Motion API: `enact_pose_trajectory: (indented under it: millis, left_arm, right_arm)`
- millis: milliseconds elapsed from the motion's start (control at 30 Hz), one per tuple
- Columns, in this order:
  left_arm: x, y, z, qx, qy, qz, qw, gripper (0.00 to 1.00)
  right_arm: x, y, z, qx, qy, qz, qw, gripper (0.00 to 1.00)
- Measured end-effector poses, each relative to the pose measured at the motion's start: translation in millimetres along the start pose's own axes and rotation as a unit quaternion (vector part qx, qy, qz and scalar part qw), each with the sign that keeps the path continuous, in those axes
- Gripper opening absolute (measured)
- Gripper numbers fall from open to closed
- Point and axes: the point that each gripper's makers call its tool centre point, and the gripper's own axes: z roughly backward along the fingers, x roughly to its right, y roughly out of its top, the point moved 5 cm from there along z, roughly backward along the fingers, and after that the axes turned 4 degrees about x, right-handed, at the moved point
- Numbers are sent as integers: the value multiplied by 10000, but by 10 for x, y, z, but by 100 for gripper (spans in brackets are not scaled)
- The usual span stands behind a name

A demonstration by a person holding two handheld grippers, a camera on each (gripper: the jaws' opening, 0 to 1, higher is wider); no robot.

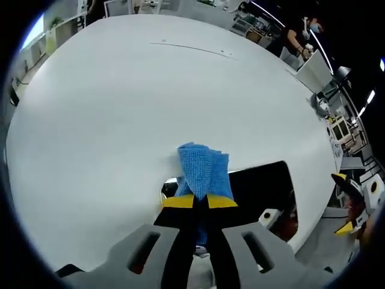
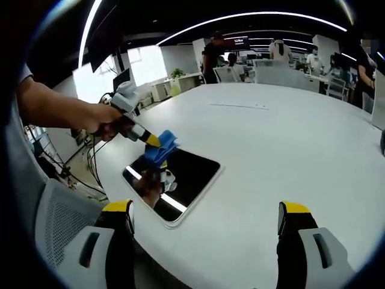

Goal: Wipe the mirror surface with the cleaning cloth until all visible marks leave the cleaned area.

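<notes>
A folded blue cleaning cloth (image 1: 203,170) is pinched between the yellow-tipped jaws of my left gripper (image 1: 200,201), which is shut on it. Just past the cloth, a dark rectangular mirror (image 1: 261,183) lies flat on the round white table (image 1: 150,102), near its edge. In the right gripper view a hand holds the left gripper (image 2: 150,139) with the cloth (image 2: 162,144) over the mirror's (image 2: 186,171) far left edge. The glass reflects the tool. Whether the cloth touches the glass I cannot tell. My right gripper (image 2: 204,208) is open wide with nothing in it, short of the mirror, and also shows here (image 1: 342,203).
A grey mesh chair (image 2: 54,223) stands just off the table edge beside the mirror. Several people (image 2: 280,51) and desks with monitors line the far side of the room. The wide table top (image 2: 289,138) stretches beyond the mirror.
</notes>
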Motion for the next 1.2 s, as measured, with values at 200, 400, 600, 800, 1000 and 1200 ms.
enact_pose_trajectory:
  millis: [200,400,600,800,1000,1200]
  left_arm:
    - [55,-149,80,94,-20,-92,9999,2]
    - [79,-259,143,95,-32,-59,9999,2]
    - [91,-365,196,133,-49,-47,9999,2]
    - [105,-461,257,145,-53,-45,9999,2]
    - [133,-563,323,180,-78,-56,9998,2]
    - [157,-650,373,157,-92,-52,9998,2]
  right_arm:
    - [-11,19,-31,50,-20,49,10000,99]
    - [-9,47,-61,63,12,90,9999,99]
    - [-7,38,-87,41,62,139,9999,99]
    - [2,11,-112,-45,72,244,9997,99]
    - [9,26,-136,-54,84,221,9997,99]
    - [0,17,-149,-81,91,271,9996,99]
